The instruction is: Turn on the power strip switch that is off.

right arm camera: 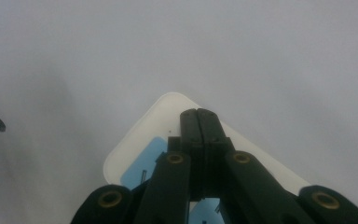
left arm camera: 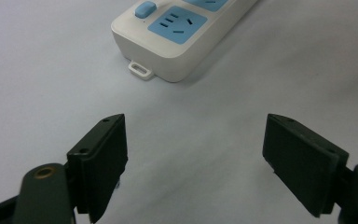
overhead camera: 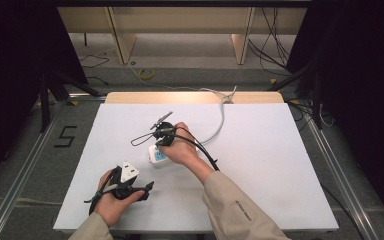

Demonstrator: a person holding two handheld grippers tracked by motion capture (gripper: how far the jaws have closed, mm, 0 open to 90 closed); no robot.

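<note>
Right claw (right arm camera: 199, 116) shut, pressing down over power strip (left arm camera: 177, 35); strip's long axis running away from wide-open, empty left claw (left arm camera: 196, 158), near end just ahead on counter (overhead camera: 260, 165)

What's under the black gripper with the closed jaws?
A white power strip with blue sockets lies under the right hand-held gripper, on the white table. The closed jaws cover the spot they point at, so contact can't be seen.

One power strip (overhead camera: 158, 156) on the table (overhead camera: 280, 165), one cord (overhead camera: 222, 119) off it. Two grippers: left gripper (left arm camera: 193, 158), right gripper (right arm camera: 199, 122).
</note>
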